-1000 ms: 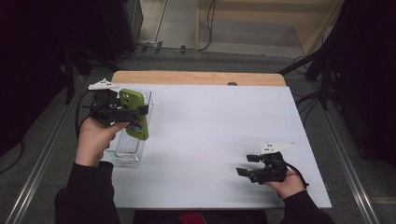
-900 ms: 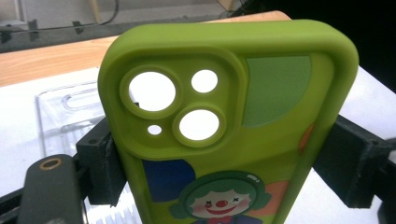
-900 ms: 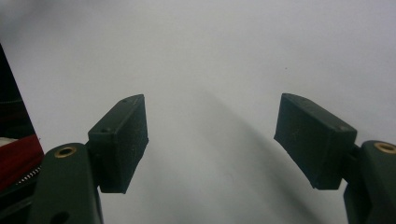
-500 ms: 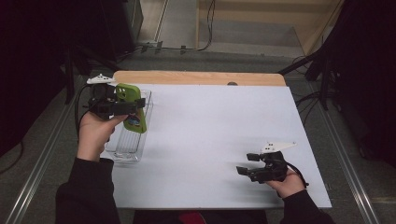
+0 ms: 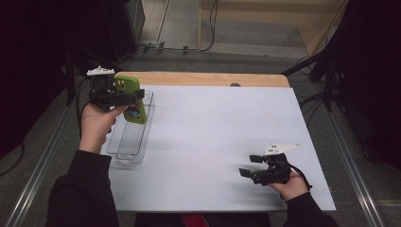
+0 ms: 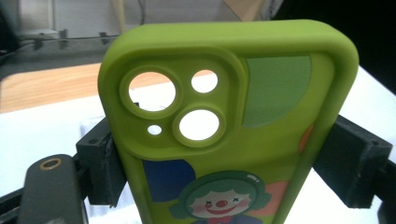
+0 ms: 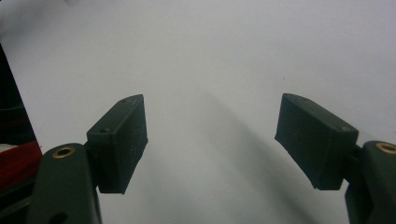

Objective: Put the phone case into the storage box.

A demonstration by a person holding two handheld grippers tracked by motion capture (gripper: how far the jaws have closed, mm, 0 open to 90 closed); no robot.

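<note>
A: Phone case (image 6: 243, 140), the green one with the clown print. Where does it sit?

B: Between the jaws of the left hand-held gripper (image 5: 124, 98), which are clamped on its two long edges just below the camera cut-outs. Its long axis runs down from the grip, the camera end up, tilted a little.

A: And below it?

B: A clear tray (image 5: 124, 151) lies on the tabletop (image 5: 213, 137) directly under that hand-held gripper and toward the person. The case hangs over the tray's far end, its lower tip at about rim level; I can't tell if it touches.

A: The other hand?

B: The right hand-held gripper (image 5: 247, 165) rests low on the tabletop, well apart on the opposite side, jaws spread with nothing between them; they point toward the left hand.

A: So what does the coming move turn on?

B: I'd judge the left does it alone: the tray's long axis runs toward the person, so the case has to tip down along that line.
</note>
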